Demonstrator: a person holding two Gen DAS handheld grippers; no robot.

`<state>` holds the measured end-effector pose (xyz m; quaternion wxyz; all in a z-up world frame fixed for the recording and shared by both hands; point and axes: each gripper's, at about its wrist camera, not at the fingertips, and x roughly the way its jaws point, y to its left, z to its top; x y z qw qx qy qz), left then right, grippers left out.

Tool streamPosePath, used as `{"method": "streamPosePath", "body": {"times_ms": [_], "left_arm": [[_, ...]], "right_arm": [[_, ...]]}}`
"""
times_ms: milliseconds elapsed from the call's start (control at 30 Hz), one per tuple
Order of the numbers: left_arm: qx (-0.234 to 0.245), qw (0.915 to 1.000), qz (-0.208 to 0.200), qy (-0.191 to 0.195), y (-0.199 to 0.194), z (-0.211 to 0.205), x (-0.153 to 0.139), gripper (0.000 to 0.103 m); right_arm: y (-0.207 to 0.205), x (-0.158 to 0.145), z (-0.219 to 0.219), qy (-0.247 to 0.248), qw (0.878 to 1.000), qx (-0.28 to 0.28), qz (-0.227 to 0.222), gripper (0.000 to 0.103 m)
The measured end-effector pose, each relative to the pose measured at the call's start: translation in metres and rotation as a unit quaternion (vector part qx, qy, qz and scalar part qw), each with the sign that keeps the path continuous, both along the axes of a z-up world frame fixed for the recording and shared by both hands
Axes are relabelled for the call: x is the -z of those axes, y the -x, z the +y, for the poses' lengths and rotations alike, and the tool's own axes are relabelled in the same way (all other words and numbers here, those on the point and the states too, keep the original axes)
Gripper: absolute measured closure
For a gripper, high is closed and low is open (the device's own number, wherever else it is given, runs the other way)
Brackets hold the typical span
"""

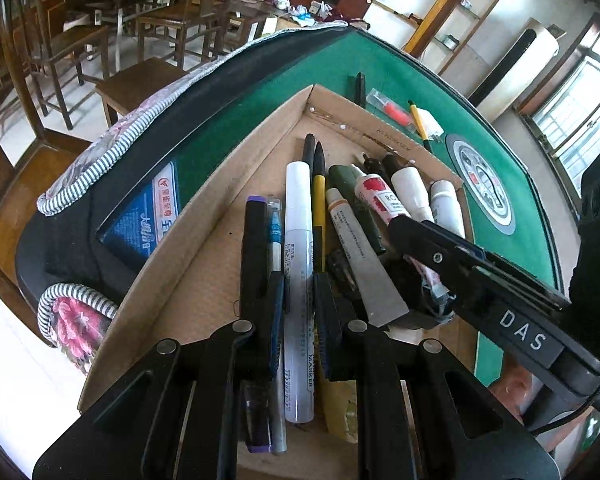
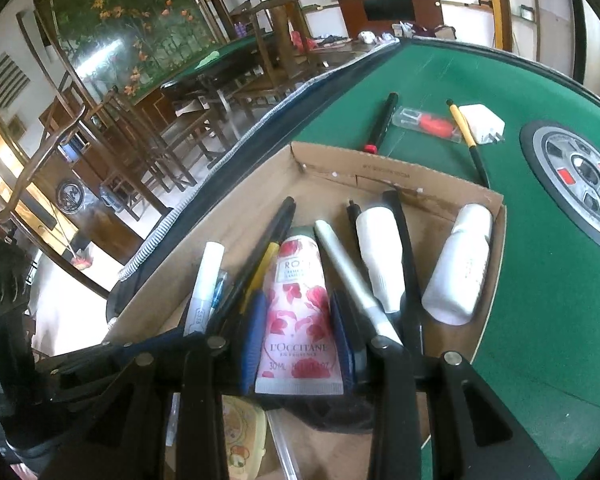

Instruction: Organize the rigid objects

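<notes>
Over the cardboard tray, the left gripper clasps a white marker and the right gripper a rose cream tube, apparently to lay them tidily inside.

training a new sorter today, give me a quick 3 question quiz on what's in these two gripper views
1. True or false: the white marker sits between the fingers of the left gripper.
2. Which thing lies between the fingers of the right gripper? A) the rose hand cream tube B) a yellow pen C) a white bottle
3. Fill in: the red thing in a clear packet lies on the green table, ____ the cardboard box.

Key
1. True
2. A
3. outside
</notes>
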<state>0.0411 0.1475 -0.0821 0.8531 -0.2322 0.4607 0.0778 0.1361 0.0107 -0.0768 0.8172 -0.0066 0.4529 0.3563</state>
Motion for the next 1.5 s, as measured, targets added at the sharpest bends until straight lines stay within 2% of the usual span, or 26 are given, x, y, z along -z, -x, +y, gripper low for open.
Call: {"method": "streamPosePath", "body": {"times_ms": [167, 233, 300, 367, 433, 600, 733, 867, 1000, 1067, 1167, 1200, 1333, 1500], "left_arm": [[-0.009, 0.9999, -0.002, -0.011, 0.001, -0.002, 0.000, 0.088], [-0.005, 0.9999, -0.002, -0.011, 0.002, -0.005, 0.000, 0.072], [-0.002, 0.9999, -0.006, -0.013, 0.004, -0.008, -0.002, 0.062], [0.000, 0.9994, -0.018, -0.031, 0.008, -0.013, -0.008, 0.056], [0.002, 0.9982, -0.028, -0.054, 0.013, -0.020, -0.014, 0.050], [-0.011, 0.9912, -0.057, -0.119, 0.036, -0.032, -0.027, 0.050], [-0.031, 0.9892, -0.069, -0.126, 0.054, -0.033, -0.033, 0.050], [-0.043, 0.9856, -0.085, -0.139, 0.064, -0.036, -0.042, 0.050], [-0.082, 0.9740, -0.088, -0.192, 0.073, -0.039, -0.051, 0.050], [-0.081, 0.9742, -0.078, -0.196, 0.074, -0.039, -0.051, 0.050], [-0.056, 0.9828, -0.034, -0.173, 0.068, -0.037, -0.042, 0.050], [-0.051, 0.9819, -0.031, -0.180, 0.067, -0.040, -0.041, 0.050], [-0.050, 0.9647, -0.029, -0.257, 0.067, -0.062, -0.042, 0.050], [-0.049, 0.9637, -0.033, -0.260, 0.066, -0.071, -0.047, 0.050]], "right_arm": [[0.000, -0.001, -0.003, -0.007, 1.000, 0.006, 0.003, 0.069], [0.001, -0.001, -0.006, -0.010, 1.000, 0.006, 0.006, 0.069], [0.003, -0.003, -0.010, -0.014, 1.000, 0.008, 0.003, 0.068], [0.008, -0.007, -0.018, -0.021, 1.000, 0.011, -0.001, 0.060], [0.013, -0.010, -0.027, -0.029, 0.999, 0.019, -0.002, 0.057], [0.043, -0.023, -0.057, -0.050, 0.998, 0.029, -0.022, 0.057], [0.071, -0.026, -0.070, -0.062, 0.997, 0.038, -0.037, 0.053], [0.093, -0.020, -0.061, -0.044, 0.998, 0.021, -0.047, 0.053], [0.099, -0.020, -0.057, -0.047, 0.998, 0.016, -0.042, 0.051], [0.098, -0.018, -0.060, -0.058, 0.998, 0.025, -0.031, 0.048], [0.097, -0.015, -0.067, -0.066, 0.997, 0.039, -0.018, 0.048], [0.097, -0.015, -0.069, -0.068, 0.997, 0.044, -0.016, 0.048], [0.105, -0.018, -0.076, -0.064, 0.996, 0.054, -0.026, 0.048], [0.106, -0.019, -0.085, -0.073, 0.995, 0.061, -0.022, 0.047]]}}
